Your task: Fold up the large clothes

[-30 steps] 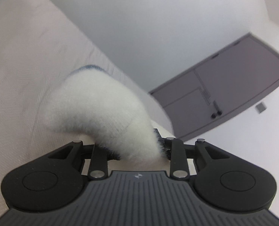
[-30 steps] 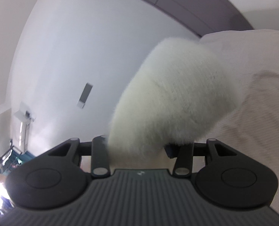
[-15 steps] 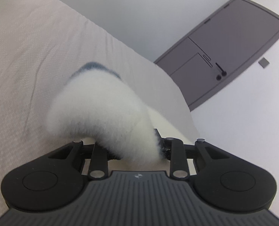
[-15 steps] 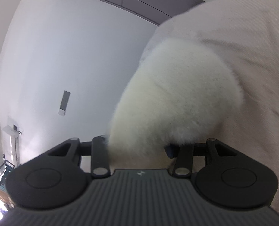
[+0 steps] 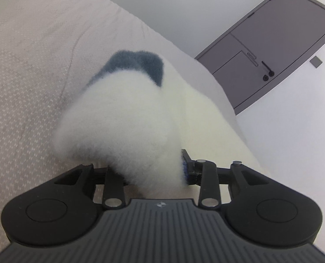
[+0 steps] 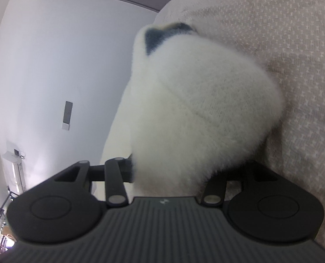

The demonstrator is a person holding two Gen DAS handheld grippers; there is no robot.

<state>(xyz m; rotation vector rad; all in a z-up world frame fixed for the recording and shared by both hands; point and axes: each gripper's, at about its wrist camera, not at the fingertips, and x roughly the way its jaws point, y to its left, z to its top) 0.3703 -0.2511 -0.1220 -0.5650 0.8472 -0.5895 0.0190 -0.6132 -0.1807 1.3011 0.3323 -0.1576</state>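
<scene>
Grey door [image 5: 278,50] and woven beige bedspread [image 5: 31,65] were seen behind; fluffy white fleece garment [image 5: 123,120] bunched between both tools, left tool [image 5: 149,171] and right tool [image 6: 169,171], whose jaws had just been opening, fingertips hidden.

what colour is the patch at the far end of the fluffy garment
Dark blue-grey, against the otherwise white fluffy garment; the patch shows best in the left wrist view.

A beige bedspread [image 5: 31,76] with a small woven pattern fills the nine o'clock side. At two o'clock a grey door [image 5: 278,43] stands in the pale wall [image 5: 184,11]. Beside it sits a small grey switch plate [image 5: 316,61].
</scene>
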